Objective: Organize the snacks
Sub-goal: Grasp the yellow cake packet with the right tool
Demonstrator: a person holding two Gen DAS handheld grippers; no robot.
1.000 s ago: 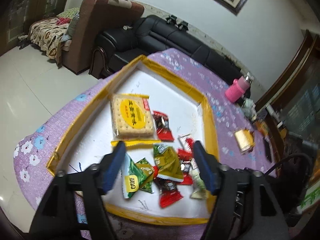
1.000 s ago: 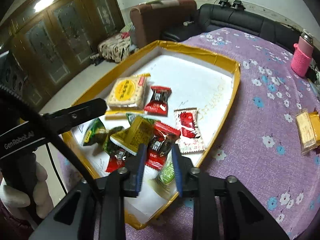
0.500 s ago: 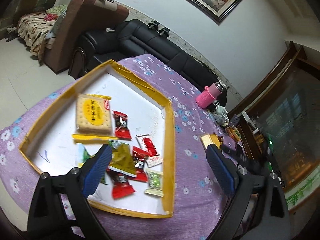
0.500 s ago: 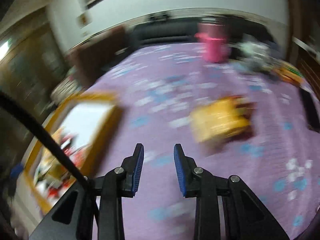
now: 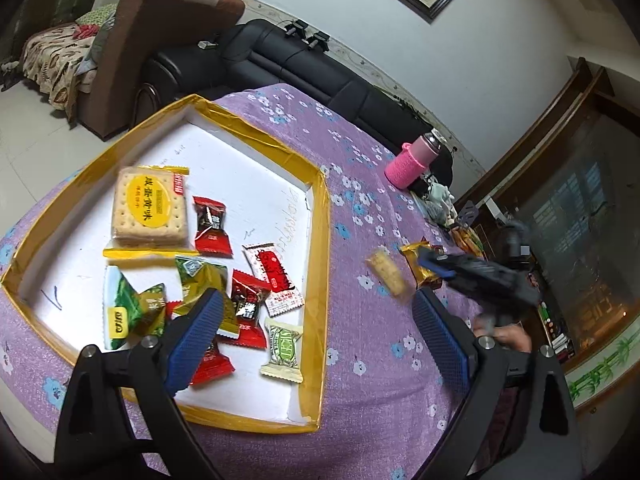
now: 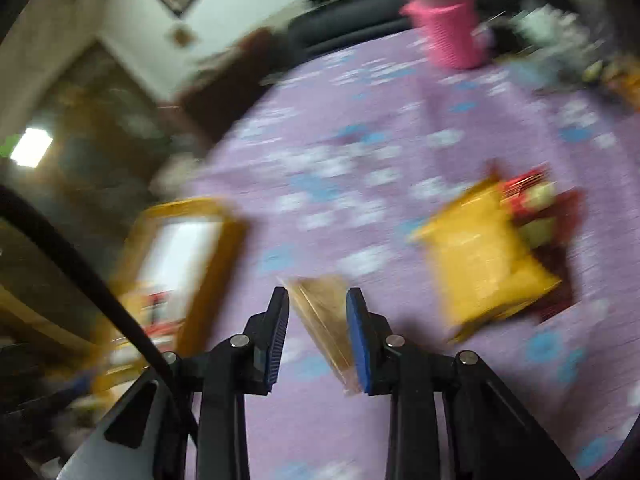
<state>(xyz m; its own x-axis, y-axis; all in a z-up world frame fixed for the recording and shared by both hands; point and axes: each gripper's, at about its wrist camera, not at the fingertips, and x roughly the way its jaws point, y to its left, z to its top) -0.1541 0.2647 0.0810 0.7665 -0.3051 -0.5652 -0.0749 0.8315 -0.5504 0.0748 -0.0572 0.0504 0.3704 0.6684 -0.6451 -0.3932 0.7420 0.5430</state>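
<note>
**Right fingers reach the cracker pack outside the tray**

Left wrist view: the fingers point(image 5: 196, 336) of the left gripper point(image 5: 316, 340) are spread wide apart and hold nothing. They hang over the near edge of the yellow tray point(image 5: 320, 264), which sits on the purple flowered cloth point(image 5: 360, 360). Inside the tray lie the big cracker pack point(image 5: 150, 208), a red candy point(image 5: 211, 226), a white and red candy point(image 5: 274, 276), green packs point(image 5: 132, 312) and a pale green candy point(image 5: 283, 346) near the tray's right wall. Half a second ago this view was much the same, so the left gripper has hardly moved. Out on the cloth, past the tray's right wall, the right gripper point(image 5: 430, 260) has come in next to a small cracker pack point(image 5: 388, 274) and a gold bag point(image 5: 424, 268). A pink bottle point(image 5: 412, 160) stands near the far edge of the cloth.

Right wrist view: this picture is blurry. The right gripper point(image 6: 318, 336) has its fingers point(image 6: 358, 340) part way open, with the small cracker pack point(image 6: 324, 316) between them. It touches the right finger, but the left finger looks a little apart from it. A second ago these fingers were over the tray; now they have swung away to the loose snacks. The gold bag point(image 6: 480, 264) lies to the right and the yellow tray point(image 6: 188, 248) to the left.

This likely means the next snack is about to be picked up and carried to the tray.
</note>
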